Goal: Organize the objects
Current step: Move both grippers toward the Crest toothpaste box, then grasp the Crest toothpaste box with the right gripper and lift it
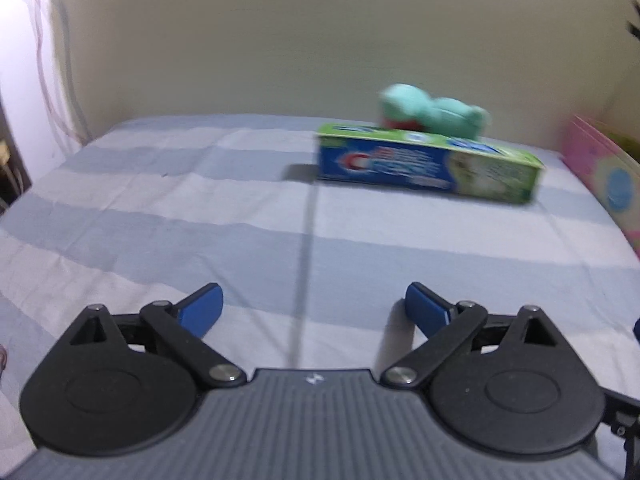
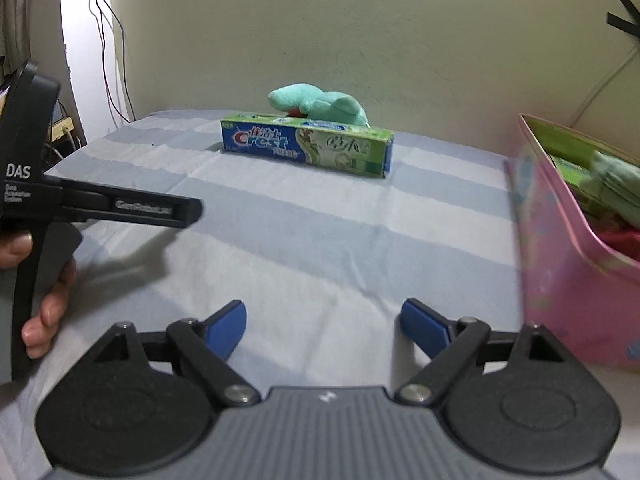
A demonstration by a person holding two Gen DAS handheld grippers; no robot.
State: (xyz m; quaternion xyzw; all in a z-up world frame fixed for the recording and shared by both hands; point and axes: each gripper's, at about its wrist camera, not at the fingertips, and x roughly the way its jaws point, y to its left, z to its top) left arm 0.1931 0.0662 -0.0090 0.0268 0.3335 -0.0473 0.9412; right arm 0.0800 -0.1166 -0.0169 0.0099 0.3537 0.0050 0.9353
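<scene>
A blue and green Crest toothpaste box (image 1: 428, 162) (image 2: 306, 145) lies on the striped sheet at the far side. A mint-green plush toy (image 1: 434, 114) (image 2: 320, 104) lies just behind it, against the box. My left gripper (image 1: 314, 308) is open and empty, low over the sheet, well short of the box. My right gripper (image 2: 322, 322) is open and empty, also short of the box. The left gripper's body (image 2: 100, 206) shows at the left of the right wrist view, held by a hand.
A pink bin (image 2: 568, 248) (image 1: 604, 176) stands at the right edge and holds a green box and soft items. A cream wall (image 2: 360, 40) backs the bed. Cables and a power strip (image 2: 60, 126) sit at the left.
</scene>
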